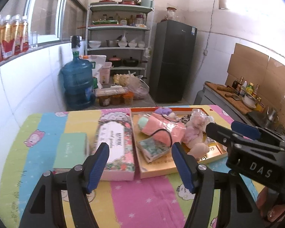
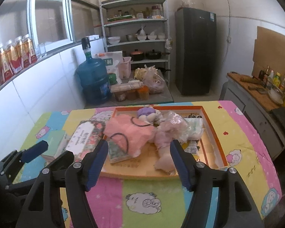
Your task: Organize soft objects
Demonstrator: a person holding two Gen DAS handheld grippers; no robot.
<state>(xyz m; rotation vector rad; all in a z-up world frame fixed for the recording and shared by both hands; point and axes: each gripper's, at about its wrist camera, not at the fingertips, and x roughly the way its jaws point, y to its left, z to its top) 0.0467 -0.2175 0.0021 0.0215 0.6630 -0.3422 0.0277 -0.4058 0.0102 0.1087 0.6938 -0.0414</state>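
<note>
An orange-rimmed shallow box (image 1: 155, 172) (image 2: 216, 133) on the patchwork tablecloth holds several soft things. Among them are a pink plush bundle (image 1: 165, 129) (image 2: 127, 131) in clear wrap with a black band, a lilac plush doll (image 1: 194, 134) (image 2: 163, 138), a purple plush (image 1: 162, 111) (image 2: 146, 112) and a small floral packet (image 1: 153, 149) (image 2: 117, 152). My left gripper (image 1: 139, 152) (image 2: 55, 152) hangs open above the table's near part, in front of the box's left corner. My right gripper (image 2: 139, 148) (image 1: 221, 127) is open too, over the box's front edge. Neither holds anything.
A long floral box (image 1: 115, 144) (image 2: 85, 136) and a mint green box (image 1: 71, 150) (image 2: 55, 142) lie left of the orange-rimmed box. Beyond the table are a blue water jug (image 1: 77, 83), a shelf rack (image 1: 119, 38) and a dark fridge (image 1: 172, 60). A counter (image 2: 256, 91) with bottles runs along the right.
</note>
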